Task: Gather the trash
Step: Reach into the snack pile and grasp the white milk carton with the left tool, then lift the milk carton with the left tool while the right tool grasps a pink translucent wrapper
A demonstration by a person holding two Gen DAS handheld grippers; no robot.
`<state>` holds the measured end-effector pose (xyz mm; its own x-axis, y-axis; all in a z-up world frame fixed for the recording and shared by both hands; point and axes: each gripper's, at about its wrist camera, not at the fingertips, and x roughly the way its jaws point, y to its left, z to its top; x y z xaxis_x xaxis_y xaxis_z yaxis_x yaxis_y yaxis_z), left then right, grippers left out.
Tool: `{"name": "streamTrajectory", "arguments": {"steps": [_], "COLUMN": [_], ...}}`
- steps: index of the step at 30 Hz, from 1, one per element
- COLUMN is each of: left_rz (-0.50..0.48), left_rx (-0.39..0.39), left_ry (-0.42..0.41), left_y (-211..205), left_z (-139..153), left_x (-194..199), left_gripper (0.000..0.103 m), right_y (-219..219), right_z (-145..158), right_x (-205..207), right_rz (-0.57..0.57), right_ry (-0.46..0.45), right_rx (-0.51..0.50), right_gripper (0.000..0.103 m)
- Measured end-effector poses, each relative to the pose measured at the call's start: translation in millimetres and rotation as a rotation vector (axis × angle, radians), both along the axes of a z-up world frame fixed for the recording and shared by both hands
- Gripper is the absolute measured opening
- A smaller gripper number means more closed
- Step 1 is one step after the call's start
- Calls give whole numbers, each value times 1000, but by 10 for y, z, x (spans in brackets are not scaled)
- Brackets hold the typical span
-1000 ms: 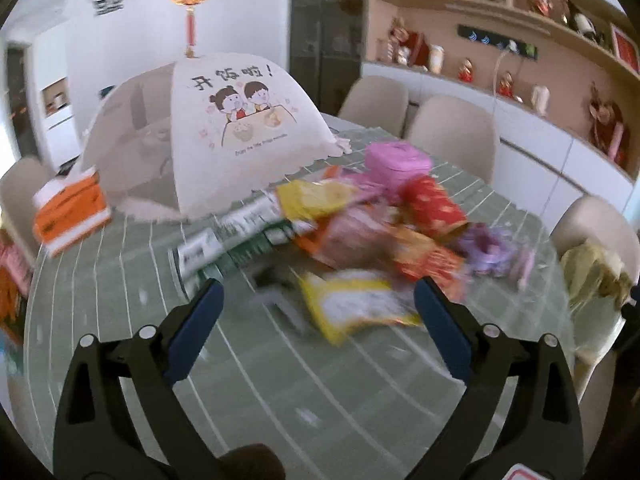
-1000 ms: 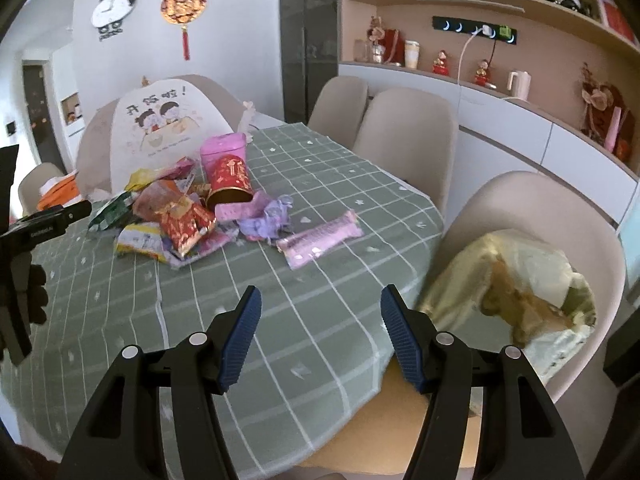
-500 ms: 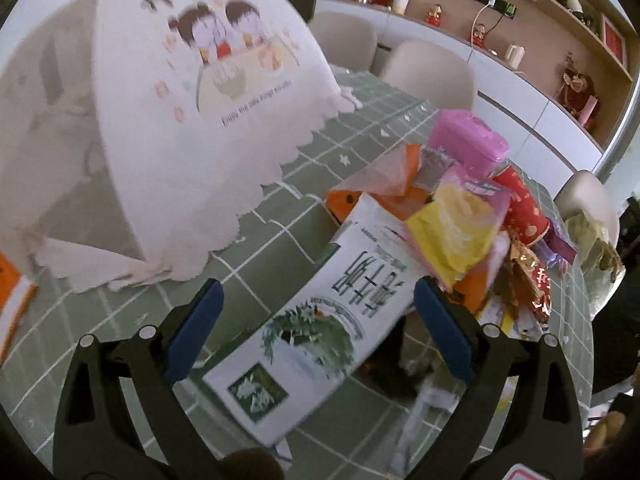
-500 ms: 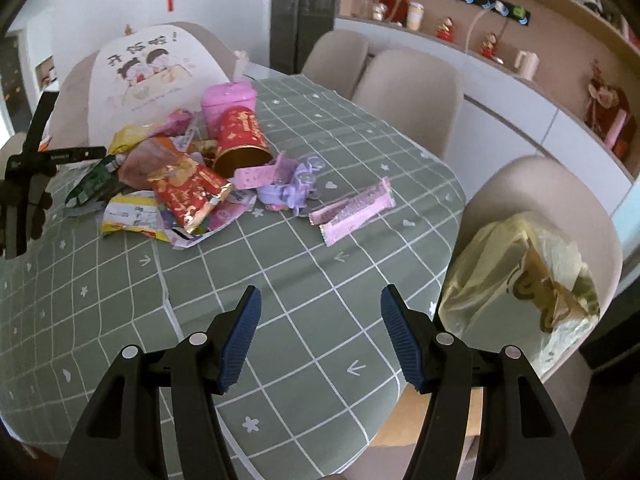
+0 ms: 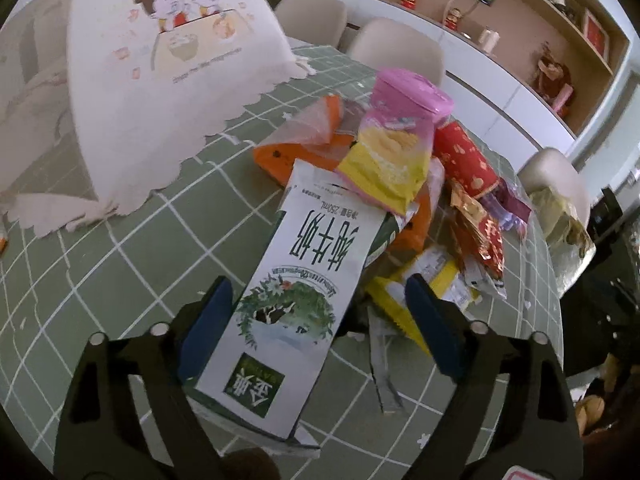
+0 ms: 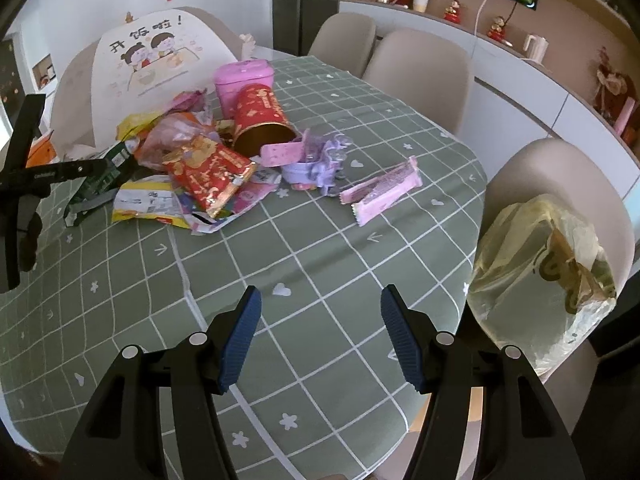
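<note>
A heap of trash lies on the green checked tablecloth [image 6: 320, 264]: a white and green milk carton [image 5: 304, 280], a yellow snack bag [image 5: 384, 160], a red can [image 6: 260, 120], a pink tin [image 6: 244, 80], a red wrapper [image 6: 208, 172] and a pink wrapper [image 6: 384, 188]. My left gripper [image 5: 320, 300] is open, its fingers on either side of the milk carton, which lies flat. It also shows at the left of the right wrist view [image 6: 80, 172]. My right gripper [image 6: 320, 320] is open and empty above the table's near part.
A white mesh food cover [image 5: 140, 40] with a cartoon print stands behind the heap. Beige chairs ring the table; one chair [image 6: 560, 184] at the right holds a yellowish plastic bag [image 6: 540, 272]. A cabinet with shelves runs along the back wall.
My left gripper has moved forward and down onto the heap, so the milk carton now lies between its open fingers. My right gripper has tilted down a little toward the table.
</note>
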<state>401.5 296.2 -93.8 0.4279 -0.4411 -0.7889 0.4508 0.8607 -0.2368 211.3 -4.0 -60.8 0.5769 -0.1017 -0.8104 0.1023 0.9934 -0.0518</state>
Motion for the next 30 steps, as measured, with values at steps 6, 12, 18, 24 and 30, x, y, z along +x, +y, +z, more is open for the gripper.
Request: {"name": "streamTrajectory", "arguments": {"steps": [6, 12, 18, 24, 30], "left_rz": [37, 109, 169, 261, 403], "left_rx": [21, 36, -1, -99, -150], "left_ry": [47, 176, 121, 123, 133], "left_y": [73, 95, 24, -311, -657], "left_z": [-57, -203, 26, 242, 284], "left_x": [153, 339, 16, -383, -766], "left_gripper": [65, 59, 50, 50, 50], "right_y": [36, -16, -230, -554, -1014], "right_z": [45, 46, -37, -33, 77], "right_x": [7, 0, 15, 235, 563], "right_rz": [18, 36, 33, -6, 22], "right_ry": [-10, 3, 27, 10, -95], "right_rx": [-16, -44, -63, -50, 117], "right_gripper": [59, 59, 59, 59, 59]}}
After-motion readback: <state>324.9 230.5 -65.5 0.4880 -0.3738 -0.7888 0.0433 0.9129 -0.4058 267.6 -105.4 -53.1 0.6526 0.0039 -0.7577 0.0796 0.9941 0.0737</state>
